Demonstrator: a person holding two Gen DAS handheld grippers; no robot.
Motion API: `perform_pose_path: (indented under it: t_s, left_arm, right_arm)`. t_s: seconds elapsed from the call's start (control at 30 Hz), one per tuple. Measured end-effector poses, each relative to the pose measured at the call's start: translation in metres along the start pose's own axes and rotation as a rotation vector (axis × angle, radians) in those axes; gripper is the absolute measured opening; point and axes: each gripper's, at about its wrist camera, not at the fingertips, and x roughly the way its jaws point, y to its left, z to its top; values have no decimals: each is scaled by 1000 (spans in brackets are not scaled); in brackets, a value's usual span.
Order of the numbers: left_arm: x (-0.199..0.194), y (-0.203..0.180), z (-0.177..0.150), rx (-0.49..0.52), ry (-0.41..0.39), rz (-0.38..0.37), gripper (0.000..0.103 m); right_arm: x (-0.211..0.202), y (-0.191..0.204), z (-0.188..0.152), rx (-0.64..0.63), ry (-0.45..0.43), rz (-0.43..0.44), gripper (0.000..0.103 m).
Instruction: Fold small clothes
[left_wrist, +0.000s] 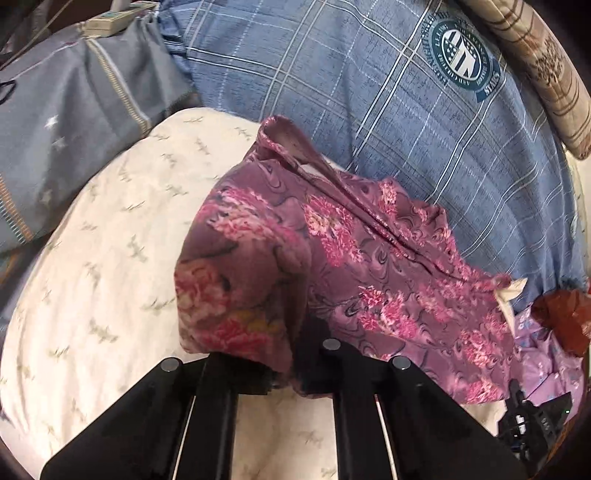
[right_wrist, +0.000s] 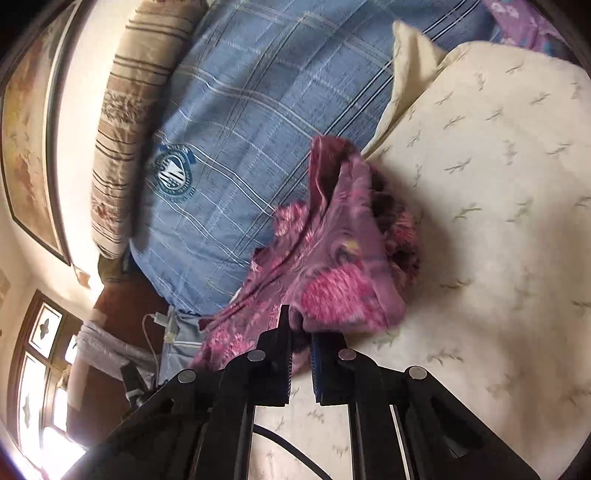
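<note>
A purple garment with pink flowers (left_wrist: 332, 258) hangs lifted over the cream bed sheet (left_wrist: 110, 258). My left gripper (left_wrist: 284, 380) is shut on its near lower edge, and the cloth drapes over the fingertips and hides them. In the right wrist view the same garment (right_wrist: 332, 258) is bunched up. My right gripper (right_wrist: 301, 332) is shut on its lower corner, with cloth pinched between the blue-ribbed pads (right_wrist: 317, 354). The garment stretches between the two grips, a seam running along its top.
A blue plaid quilt (left_wrist: 406, 110) lies behind the garment, with a beige striped pillow (right_wrist: 125, 129) beyond it. A grey pillow (left_wrist: 74, 129) sits at the left and a lilac cloth (left_wrist: 546, 354) at the right. A framed picture (right_wrist: 29, 147) and a window (right_wrist: 37, 369) are on the wall.
</note>
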Motion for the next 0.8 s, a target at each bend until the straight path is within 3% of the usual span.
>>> perform_pose_path:
  t_s: [0.1, 0.2, 0.27, 0.33, 0.4, 0.43, 0.5, 0.57, 0.6, 0.67, 0.73, 0.8]
  left_arm:
    - [1, 2, -7, 2, 26, 7, 7]
    - [15, 12, -7, -53, 75, -35, 7]
    - [21, 17, -5, -79, 94, -61, 10]
    - [25, 23, -3, -111, 102, -92, 15]
    - [33, 26, 1, -142, 121, -127, 38]
    - [39, 27, 4, -165, 130, -144, 43]
    - [48, 25, 10, -181, 138, -151, 48]
    - [61, 19, 19, -184, 149, -145, 48]
    - [64, 15, 23, -171, 145, -134, 46]
    - [62, 8, 28, -125, 127, -102, 30]
    - [51, 6, 28, -100, 103, -93, 19]
    - [33, 6, 26, -65, 66, -90, 11]
  right_arm:
    - [-13, -15, -13, 45, 43, 8, 9]
    - [-15, -39, -23, 133, 92, -20, 27]
    - [-17, -50, -28, 170, 66, -56, 54]
    - [-17, -59, -32, 212, 36, -40, 58]
    - [-9, -64, -30, 227, 26, -13, 58]
    - [-3, -60, -28, 216, 16, 5, 57]
    - [14, -51, -17, 174, -12, 42, 58]
    - [35, -45, -7, 140, -15, 8, 57]
    - [48, -45, -3, 145, -12, -17, 54]
    - [62, -43, 3, 140, 1, -57, 29]
    - [66, -39, 9, 136, 20, -40, 21]
    - [57, -27, 9, 103, 12, -10, 19]
